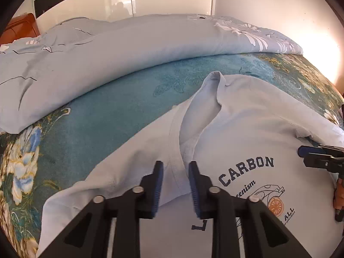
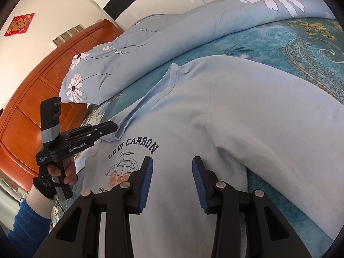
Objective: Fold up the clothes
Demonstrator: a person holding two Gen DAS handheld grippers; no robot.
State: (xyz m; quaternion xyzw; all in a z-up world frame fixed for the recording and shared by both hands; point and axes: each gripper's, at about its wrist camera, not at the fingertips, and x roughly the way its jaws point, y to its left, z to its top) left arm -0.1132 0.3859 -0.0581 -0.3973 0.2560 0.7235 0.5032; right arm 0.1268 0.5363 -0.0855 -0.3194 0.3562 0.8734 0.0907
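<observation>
A pale blue T-shirt (image 1: 247, 116) with a "LOW CARBON" print (image 2: 133, 146) and a car drawing lies front up on the teal flowered bedsheet (image 1: 120, 99). In the left wrist view its sleeve (image 1: 120, 167) spreads out to the left and a fold of cloth stands up by the neckline (image 1: 193, 126). My left gripper (image 1: 175, 169) hovers open over the sleeve seam, nothing pinched between its blue pads. My right gripper (image 2: 172, 161) stands open just above the shirt's chest beside the print. Each view also shows the other gripper: the left gripper (image 2: 107, 126) at the shirt's shoulder edge, the right gripper (image 1: 305, 151) at the frame's right edge.
A light blue duvet (image 1: 107, 49) with white flowers is bunched along the far side of the bed. An orange wooden headboard (image 2: 43, 81) and glossy white wardrobe doors (image 1: 120, 0) stand behind. A gloved hand (image 2: 49, 178) with a blue sleeve holds the left gripper's handle.
</observation>
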